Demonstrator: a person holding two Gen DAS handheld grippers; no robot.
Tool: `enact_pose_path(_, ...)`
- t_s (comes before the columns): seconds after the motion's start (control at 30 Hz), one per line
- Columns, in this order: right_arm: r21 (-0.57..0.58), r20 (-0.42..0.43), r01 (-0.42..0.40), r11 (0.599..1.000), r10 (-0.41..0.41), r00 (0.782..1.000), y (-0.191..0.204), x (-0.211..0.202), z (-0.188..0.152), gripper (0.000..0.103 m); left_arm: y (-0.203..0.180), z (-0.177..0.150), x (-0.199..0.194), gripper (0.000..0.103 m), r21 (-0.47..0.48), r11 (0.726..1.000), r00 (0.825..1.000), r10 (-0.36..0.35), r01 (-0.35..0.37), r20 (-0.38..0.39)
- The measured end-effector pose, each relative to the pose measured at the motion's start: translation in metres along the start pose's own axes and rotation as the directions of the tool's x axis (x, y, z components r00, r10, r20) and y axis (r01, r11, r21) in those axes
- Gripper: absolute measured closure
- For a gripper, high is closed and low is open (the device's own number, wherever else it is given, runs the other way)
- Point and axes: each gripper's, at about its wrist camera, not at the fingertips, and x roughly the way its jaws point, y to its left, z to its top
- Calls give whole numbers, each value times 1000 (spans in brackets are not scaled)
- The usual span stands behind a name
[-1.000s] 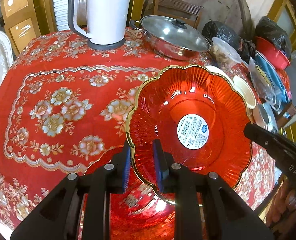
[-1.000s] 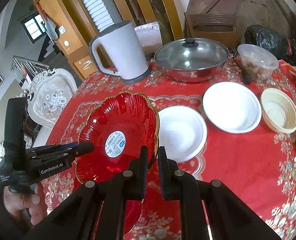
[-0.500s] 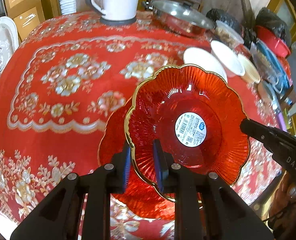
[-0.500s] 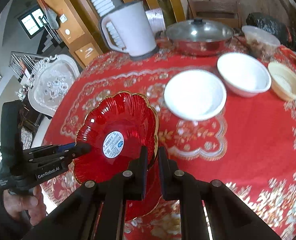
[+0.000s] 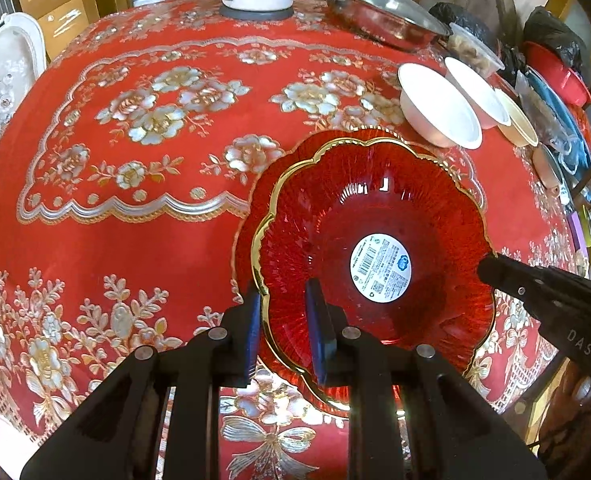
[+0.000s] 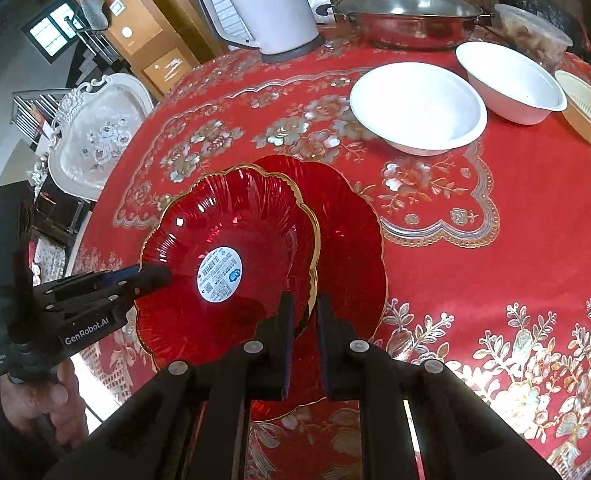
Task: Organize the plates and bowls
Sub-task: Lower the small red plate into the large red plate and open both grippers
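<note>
A red scalloped bowl (image 5: 375, 240) with a gold rim and a white barcode sticker (image 5: 380, 269) at its centre is held from two sides, lower centre of the left wrist view. Its near rim is pinched by the left gripper (image 5: 283, 328), blue pads nearly together, one outside the wall and one inside. Its far rim, right of centre in that view, is clamped by the right gripper (image 5: 491, 270), jaws almost fully pressed together on the gold edge. In the right wrist view the same bowl (image 6: 231, 248) sits left of centre, its right rim caught between the right gripper (image 6: 303, 336) pads, and the left gripper (image 6: 151, 276) enters from the lower left, carried by a hand (image 6: 51, 404). A second red plate (image 6: 347, 248) of the same kind lies flat on the red floral tablecloth (image 5: 135, 240), directly under and partly beside the held bowl; whether the two touch cannot be told. Two white bowls (image 6: 419, 108) (image 6: 511, 80) and a cream bowl (image 6: 587, 116) are lined up at the upper right of the right wrist view, well apart from the red pair. A white kettle (image 6: 263, 4) and a lidded steel pan (image 6: 407, 20) stand along the top edge, with a clear container (image 6: 531, 36) at the far upper right. A white ornate chair back (image 6: 95, 136) is seen at the left, beyond the table edge.
</note>
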Motion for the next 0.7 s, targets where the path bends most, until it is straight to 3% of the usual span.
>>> enact_pose_path(0.7,-26,-49,-3,1000,2,999,-21,17,3,92,-12,-3,21,85,-13,999,999,32,-32,-38)
